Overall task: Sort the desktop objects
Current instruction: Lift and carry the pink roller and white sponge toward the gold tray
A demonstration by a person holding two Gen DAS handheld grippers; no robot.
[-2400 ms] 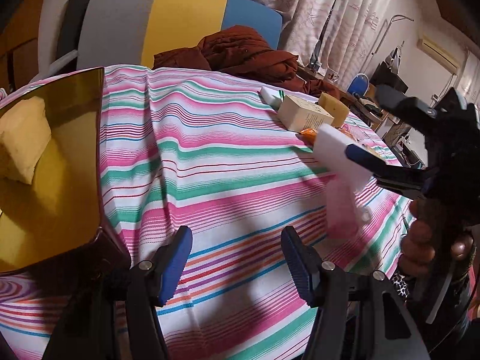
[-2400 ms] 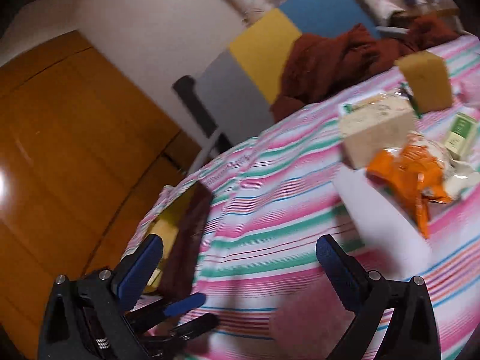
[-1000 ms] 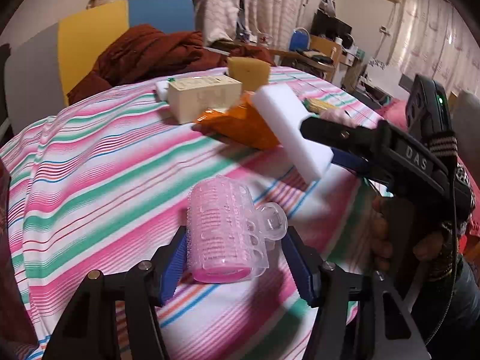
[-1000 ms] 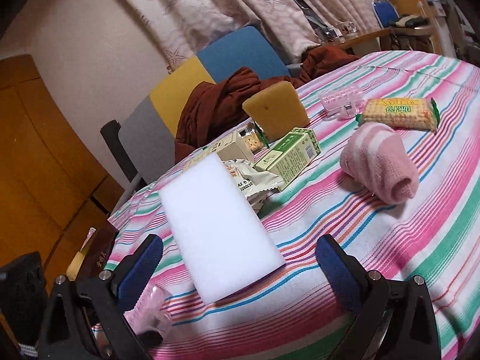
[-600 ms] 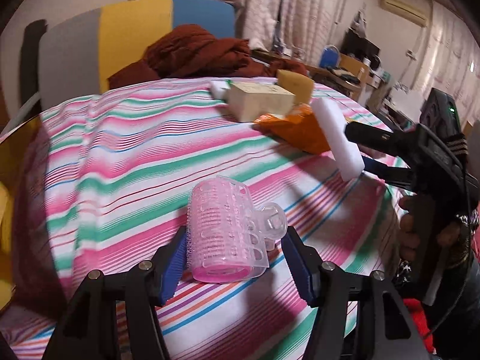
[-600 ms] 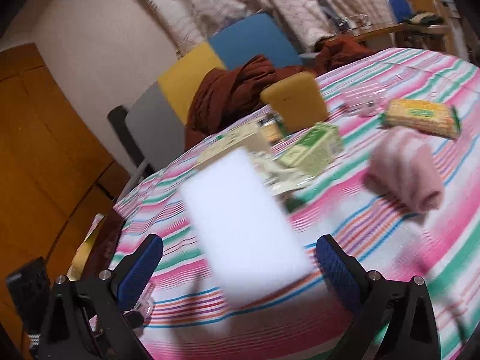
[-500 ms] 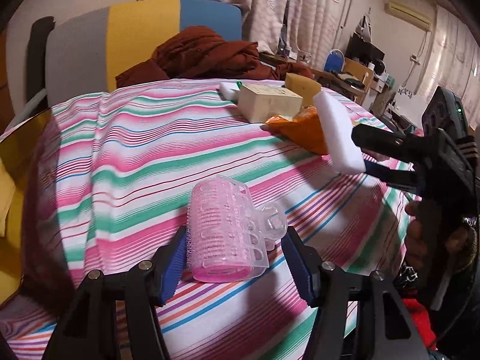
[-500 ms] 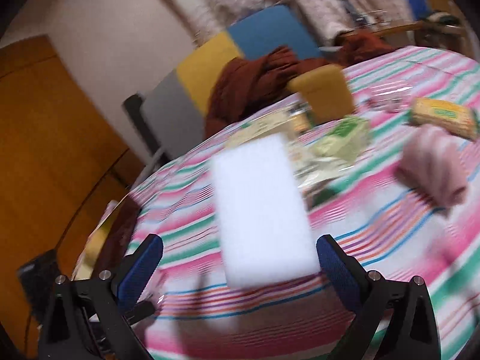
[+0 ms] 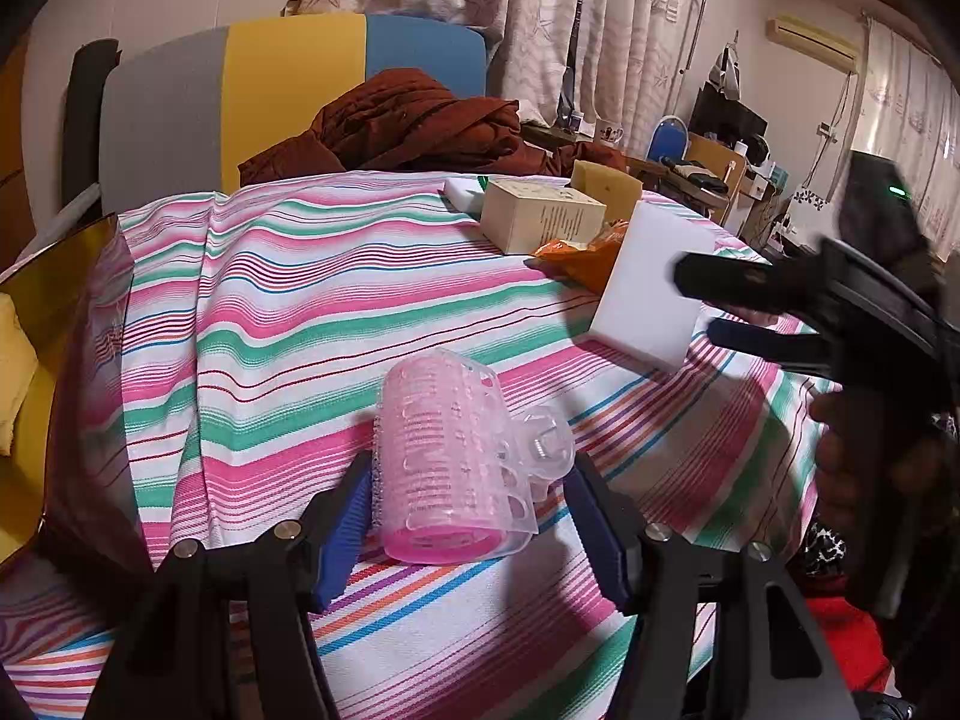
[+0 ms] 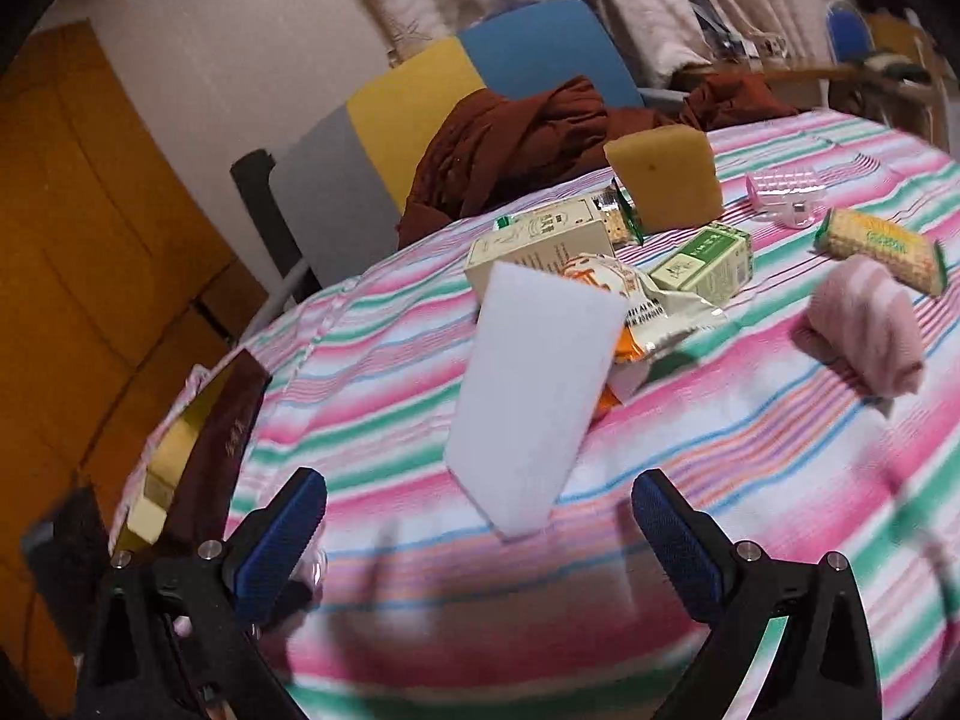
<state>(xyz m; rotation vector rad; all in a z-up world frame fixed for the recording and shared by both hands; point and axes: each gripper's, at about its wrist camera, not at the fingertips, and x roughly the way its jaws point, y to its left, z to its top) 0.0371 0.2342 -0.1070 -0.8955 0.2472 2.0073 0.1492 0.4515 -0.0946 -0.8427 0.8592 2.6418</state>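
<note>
My left gripper [image 9: 474, 510] is shut on a pink plastic hair roller [image 9: 450, 456] and holds it above the striped tablecloth [image 9: 300, 312]. A white sponge block [image 10: 534, 396] hangs tilted in the air between the wide-apart fingers of my right gripper [image 10: 480, 516], touching neither finger. In the left wrist view the white sponge block [image 9: 654, 288] sits at the right gripper's fingertips [image 9: 696, 276]. A dark box with a yellow lining [image 10: 198, 432] stands at the table's left edge and holds a yellow sponge [image 9: 15, 366].
On the table lie a cream carton [image 10: 540, 240], an orange snack bag [image 10: 636, 306], a green box [image 10: 708, 264], a yellow sponge [image 10: 666, 174], a rolled pink cloth [image 10: 864, 324], a biscuit pack [image 10: 882, 246] and a second hair roller [image 10: 786, 186]. A chair with brown cloth [image 9: 408, 126] stands behind.
Both grippers have swung left toward the box. The white sponge block has tilted and now hangs loose between the right gripper's open fingers. The left gripper still holds the pink roller.
</note>
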